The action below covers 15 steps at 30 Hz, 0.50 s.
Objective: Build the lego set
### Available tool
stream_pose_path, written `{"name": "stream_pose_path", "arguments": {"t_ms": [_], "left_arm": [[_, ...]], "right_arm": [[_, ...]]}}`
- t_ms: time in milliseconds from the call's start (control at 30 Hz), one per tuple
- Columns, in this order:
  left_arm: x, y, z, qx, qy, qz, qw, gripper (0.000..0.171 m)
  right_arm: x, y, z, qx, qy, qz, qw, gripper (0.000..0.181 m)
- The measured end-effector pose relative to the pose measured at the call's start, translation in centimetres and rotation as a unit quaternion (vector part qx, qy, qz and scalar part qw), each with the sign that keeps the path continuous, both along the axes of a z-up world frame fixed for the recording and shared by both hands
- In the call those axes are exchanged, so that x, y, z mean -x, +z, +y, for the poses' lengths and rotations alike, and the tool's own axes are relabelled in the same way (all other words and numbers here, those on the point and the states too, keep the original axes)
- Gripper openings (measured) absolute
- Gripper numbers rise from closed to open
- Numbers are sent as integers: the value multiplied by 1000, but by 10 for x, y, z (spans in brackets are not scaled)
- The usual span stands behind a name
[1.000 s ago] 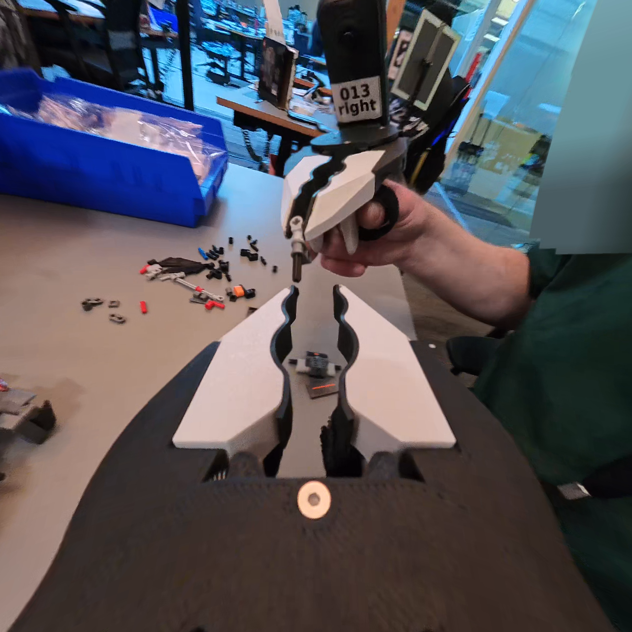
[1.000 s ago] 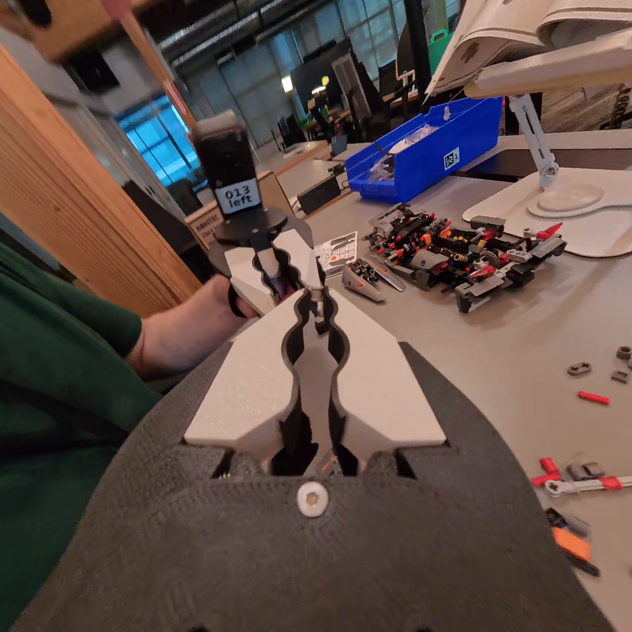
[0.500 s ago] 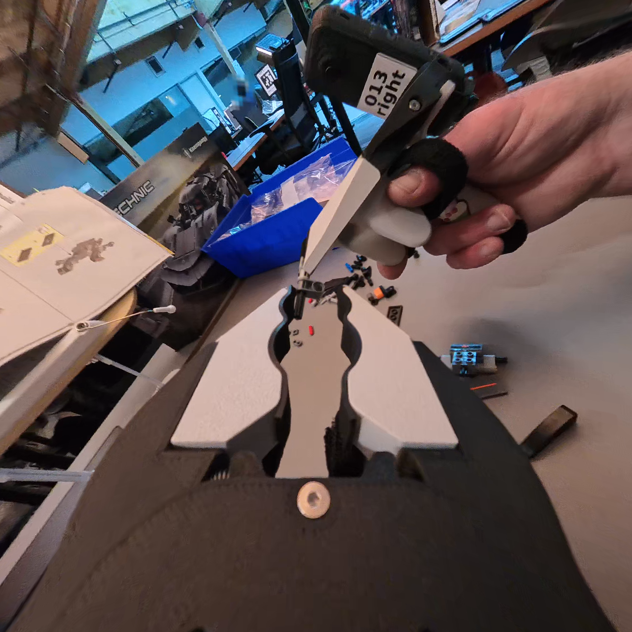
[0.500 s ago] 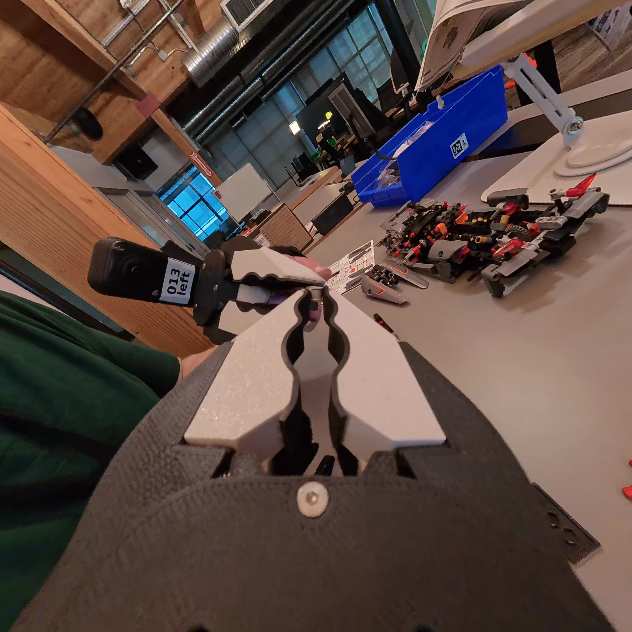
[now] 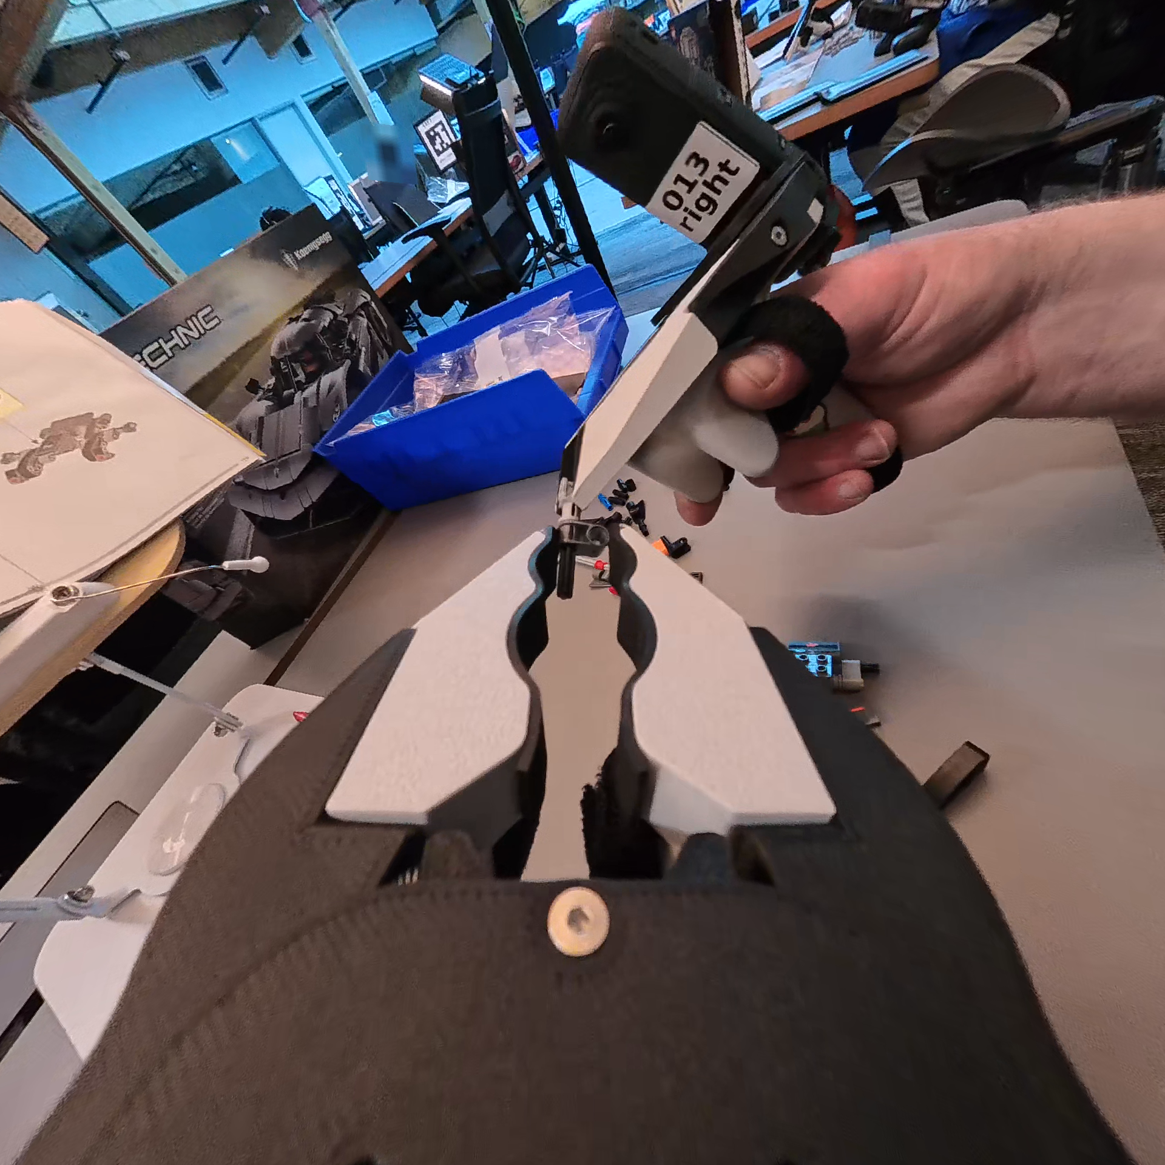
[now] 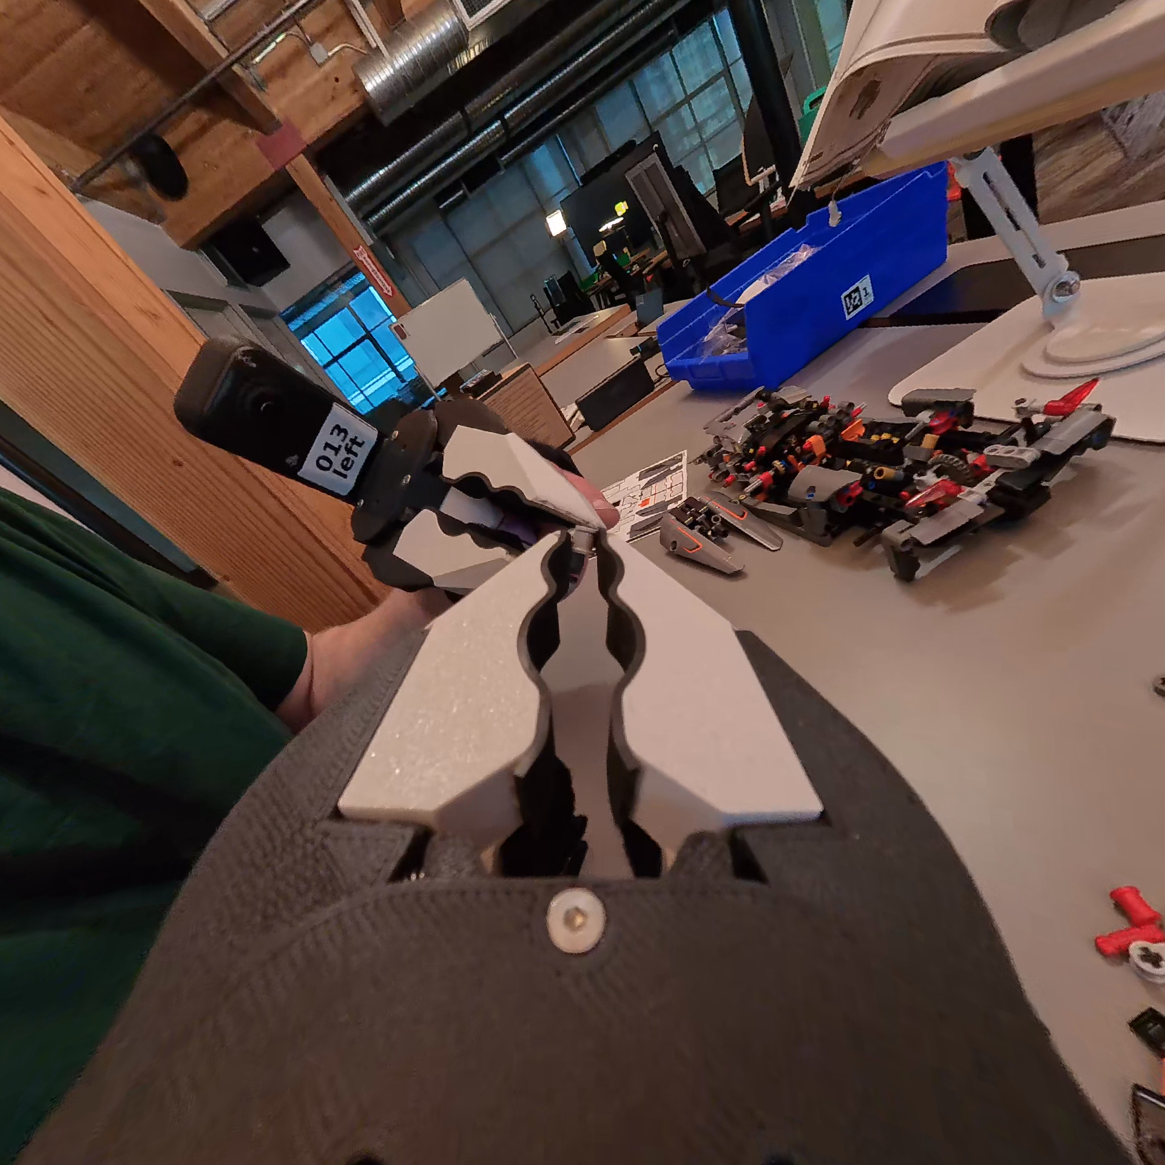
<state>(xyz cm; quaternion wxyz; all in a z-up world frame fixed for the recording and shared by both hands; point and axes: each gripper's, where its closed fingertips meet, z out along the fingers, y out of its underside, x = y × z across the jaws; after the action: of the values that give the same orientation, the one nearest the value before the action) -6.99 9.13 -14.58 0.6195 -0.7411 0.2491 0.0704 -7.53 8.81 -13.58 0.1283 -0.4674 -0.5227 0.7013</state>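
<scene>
An open-plan office workshop: beyond the tool, rows of desks [image 5: 845, 94] with office chairs [image 5: 958, 145], exposed ceiling ducts [image 6: 428, 69], timber walls [image 6: 82, 353], and a blue parts bin [image 6: 813, 302] on the grey bench [image 6: 882, 662].

On the tabletop [image 6: 882, 662], the part-built model [image 6: 895, 466] lies before the bin [image 6: 813, 315], the stand base [image 6: 1109, 353] to its right, the sticker sheet [image 6: 649, 492] to its left, loose pieces [image 5: 630, 498] nearer.
</scene>
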Motion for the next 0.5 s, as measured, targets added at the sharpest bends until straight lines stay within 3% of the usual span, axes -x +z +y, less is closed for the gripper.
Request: {"name": "stream_pose_path", "arguments": {"t_ms": [200,367,500], "left_arm": [[0,0,0,21,-19,-61,998,14],[-1,3,-3,44,-51,-147,987,14],[-4,2,-5,53,-65,-166,983,14]], "right_arm": [[-2,6,7,-21,-16,16,1000,21],[-6,2,8,-126,-27,27,991,19],[-7,6,0,-180,-17,50,982,20]]}}
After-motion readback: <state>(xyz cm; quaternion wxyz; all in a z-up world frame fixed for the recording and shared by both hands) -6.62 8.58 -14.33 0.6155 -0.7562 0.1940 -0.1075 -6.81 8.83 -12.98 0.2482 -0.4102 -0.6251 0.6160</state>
